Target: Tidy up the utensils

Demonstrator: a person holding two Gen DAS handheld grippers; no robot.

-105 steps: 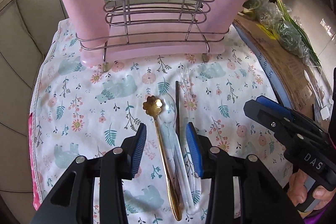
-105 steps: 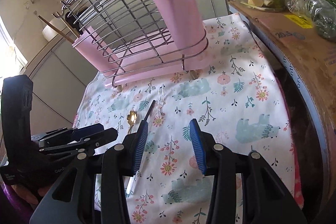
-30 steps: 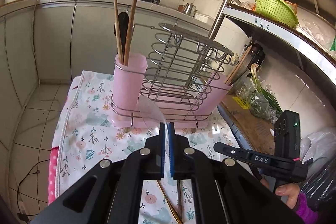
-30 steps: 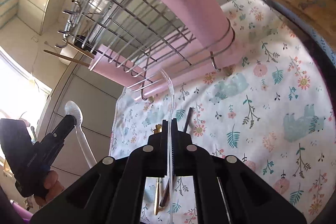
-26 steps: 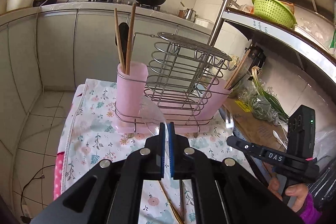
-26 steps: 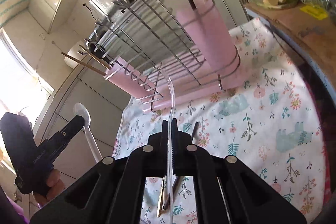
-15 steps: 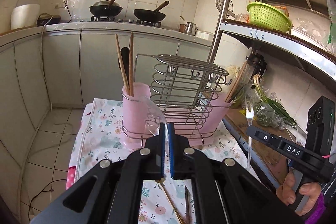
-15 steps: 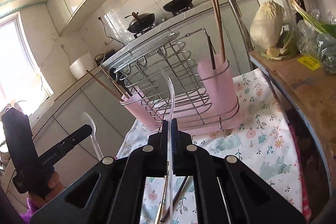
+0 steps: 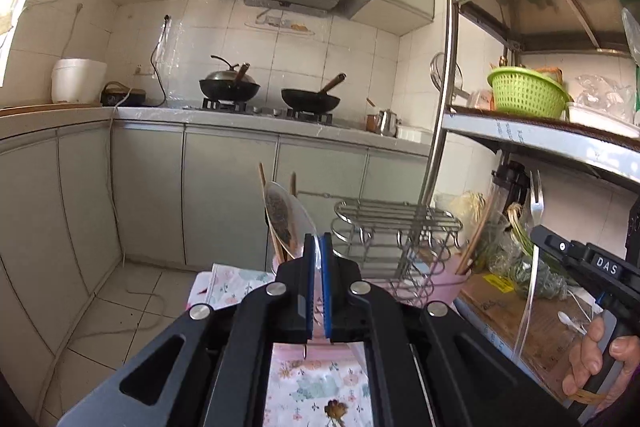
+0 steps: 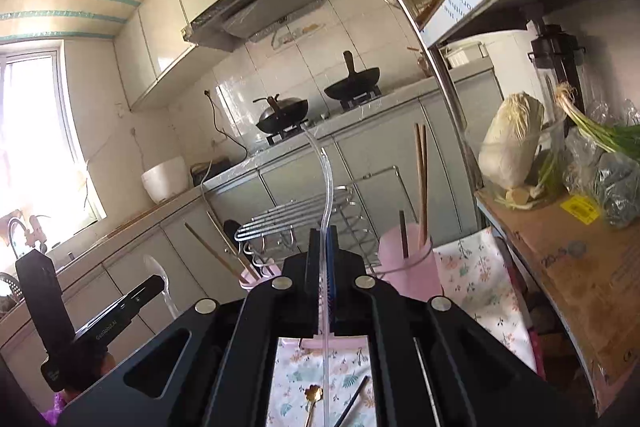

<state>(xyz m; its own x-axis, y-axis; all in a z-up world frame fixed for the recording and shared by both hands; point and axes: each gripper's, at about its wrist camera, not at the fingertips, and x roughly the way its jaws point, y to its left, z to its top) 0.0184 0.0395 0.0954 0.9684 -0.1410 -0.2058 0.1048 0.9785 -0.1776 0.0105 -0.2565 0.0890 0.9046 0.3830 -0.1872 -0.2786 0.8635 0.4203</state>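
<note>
Clear plastic spoon clamped in left hand-held gripper, clear fork in right hand-held gripper; both upright, raised; pink-cup rack ahead & below, near bench's far edge.

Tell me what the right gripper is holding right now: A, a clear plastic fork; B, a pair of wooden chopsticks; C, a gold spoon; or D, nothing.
A. The right gripper is shut on the handle of the clear plastic fork, whose tines show in the left wrist view; the gold spoon lies on the floral cloth, and the wooden chopsticks stand in the pink cup.
</note>
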